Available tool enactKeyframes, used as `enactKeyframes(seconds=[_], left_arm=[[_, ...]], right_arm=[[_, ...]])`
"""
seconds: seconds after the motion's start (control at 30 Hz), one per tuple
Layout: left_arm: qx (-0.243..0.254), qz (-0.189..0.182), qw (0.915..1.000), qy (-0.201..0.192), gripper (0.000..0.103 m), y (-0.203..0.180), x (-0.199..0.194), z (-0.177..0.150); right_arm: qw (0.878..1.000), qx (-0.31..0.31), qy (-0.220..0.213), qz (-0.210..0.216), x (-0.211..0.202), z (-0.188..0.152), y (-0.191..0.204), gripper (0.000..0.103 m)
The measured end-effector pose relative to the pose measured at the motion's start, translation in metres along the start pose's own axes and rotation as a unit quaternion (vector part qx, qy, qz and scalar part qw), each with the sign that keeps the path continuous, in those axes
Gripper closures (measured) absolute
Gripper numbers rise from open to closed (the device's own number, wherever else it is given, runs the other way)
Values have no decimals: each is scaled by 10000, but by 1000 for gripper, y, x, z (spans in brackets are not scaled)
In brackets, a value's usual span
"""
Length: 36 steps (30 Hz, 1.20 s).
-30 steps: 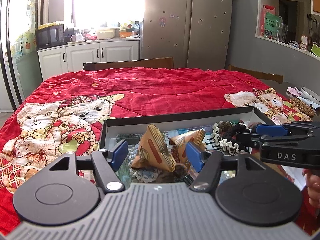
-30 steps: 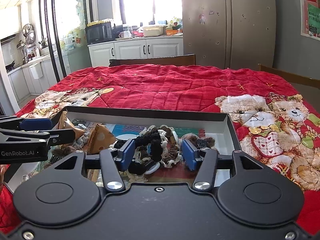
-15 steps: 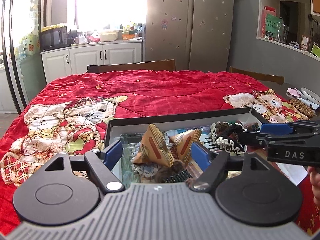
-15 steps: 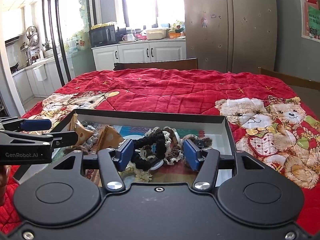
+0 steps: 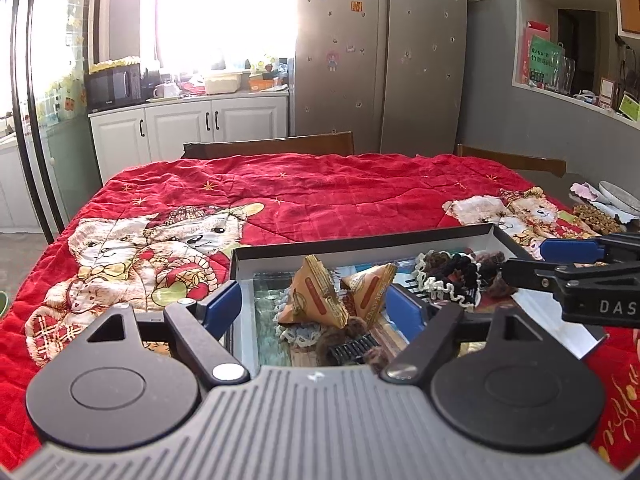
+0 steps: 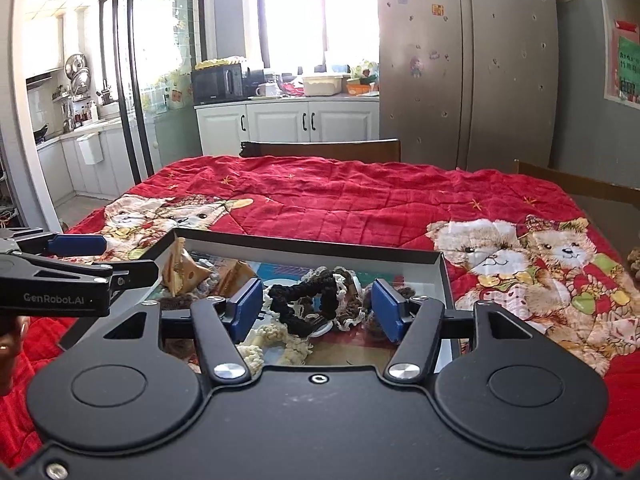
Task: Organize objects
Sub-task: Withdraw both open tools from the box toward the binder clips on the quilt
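Observation:
A shallow black-rimmed box (image 5: 360, 243) (image 6: 312, 242) lies on the red bear-print cloth. Its left part holds two tan triangular snack packets (image 5: 316, 298) (image 6: 180, 270) and a dark comb (image 5: 352, 350). Its right part holds a heap of hair scrunchies, black, cream and brown (image 5: 452, 276) (image 6: 308, 300). My left gripper (image 5: 316, 308) is open and empty, above the box's near left part, with the packets between its pads. My right gripper (image 6: 318, 310) is open and empty, above the scrunchies. Each gripper shows side-on in the other's view (image 5: 580, 276) (image 6: 72, 272).
The red cloth (image 5: 320, 188) covers the table beyond the box. Wooden chair backs (image 5: 268, 148) (image 6: 320, 148) stand at the far edge. A plate and snacks (image 5: 600, 208) lie at the far right. Cabinets and a fridge (image 5: 380, 60) stand behind.
Both grippers have risen and drawn back a little from the box; the views sit higher. The left jaws have opened wider. Nothing in the box has moved.

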<state>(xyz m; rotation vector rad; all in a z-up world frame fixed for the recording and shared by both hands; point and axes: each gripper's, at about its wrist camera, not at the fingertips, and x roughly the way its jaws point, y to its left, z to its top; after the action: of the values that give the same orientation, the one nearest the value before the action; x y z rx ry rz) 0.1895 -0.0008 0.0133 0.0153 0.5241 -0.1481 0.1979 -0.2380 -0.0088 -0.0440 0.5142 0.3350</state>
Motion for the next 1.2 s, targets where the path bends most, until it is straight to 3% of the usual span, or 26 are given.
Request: enactKeyframes(seconds=[0.77,1.2], left_arm=[[231,-95,9990,-359,10,-12,-75,6],[476,-262,9980,-338,9,-26,-89,-2]], right_arm=[[9989,-315,-336,87,-85,-7,5,39],[9991,-303,-288,70,-114,-23,-9,39]])
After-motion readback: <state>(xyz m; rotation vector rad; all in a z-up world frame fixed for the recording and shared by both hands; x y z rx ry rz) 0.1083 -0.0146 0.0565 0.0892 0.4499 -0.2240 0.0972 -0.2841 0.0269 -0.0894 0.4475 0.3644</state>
